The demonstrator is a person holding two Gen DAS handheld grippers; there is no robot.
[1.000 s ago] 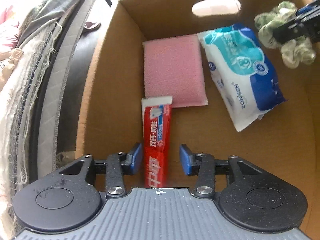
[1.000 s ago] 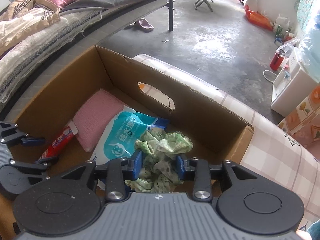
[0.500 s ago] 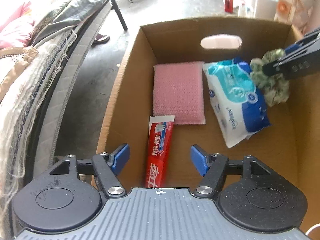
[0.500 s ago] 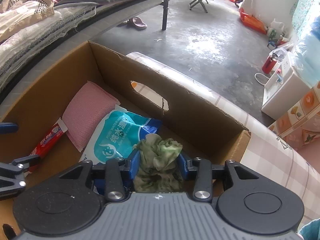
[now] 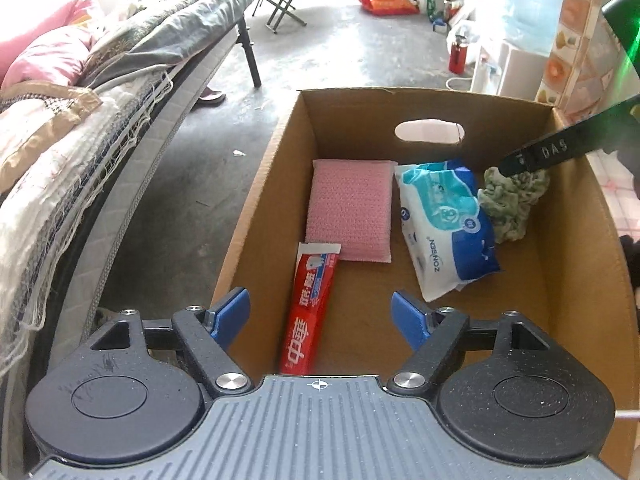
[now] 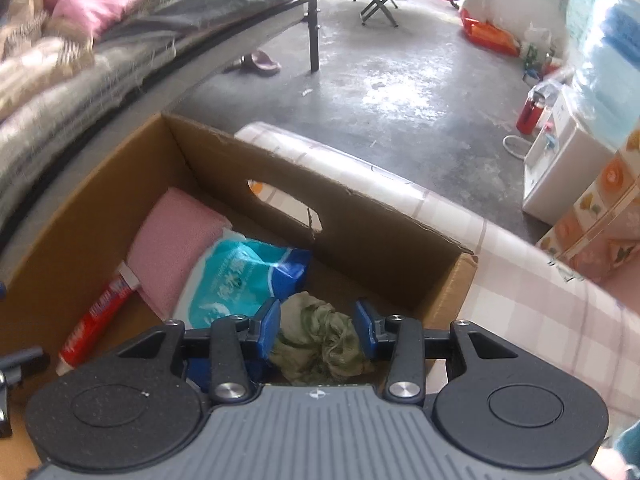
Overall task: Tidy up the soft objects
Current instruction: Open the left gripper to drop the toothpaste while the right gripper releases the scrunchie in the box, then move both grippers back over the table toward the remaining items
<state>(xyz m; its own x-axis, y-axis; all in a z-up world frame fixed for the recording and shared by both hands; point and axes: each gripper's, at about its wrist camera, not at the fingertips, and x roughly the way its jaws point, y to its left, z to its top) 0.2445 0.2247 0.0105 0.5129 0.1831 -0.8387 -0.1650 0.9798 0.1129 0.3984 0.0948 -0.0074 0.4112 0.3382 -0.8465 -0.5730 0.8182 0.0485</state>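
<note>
In the open brown cardboard box (image 5: 256,216), a red toothpaste tube (image 5: 310,308) is laid before a pink rectangular sponge (image 5: 350,208); a blue-and-white wipes packet (image 5: 444,228) is placed to its right.

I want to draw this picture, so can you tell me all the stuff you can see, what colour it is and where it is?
box: 1, brown cardboard, on a checked cloth
sponge: 1, pink, flat in the box, far left
toothpaste: 1, red, in the box, near side of the sponge
wipes: 1 pack, blue and white, right of the sponge
cloth: 1, green, crumpled, over the box's right side
bed: 1, with pink and grey bedding, left of the box
stool: 1, folding, far floor
bottle: 1, red, far floor
left gripper: open, empty, jaws just opened, above the toothpaste
right gripper: shut on the cloth
</note>
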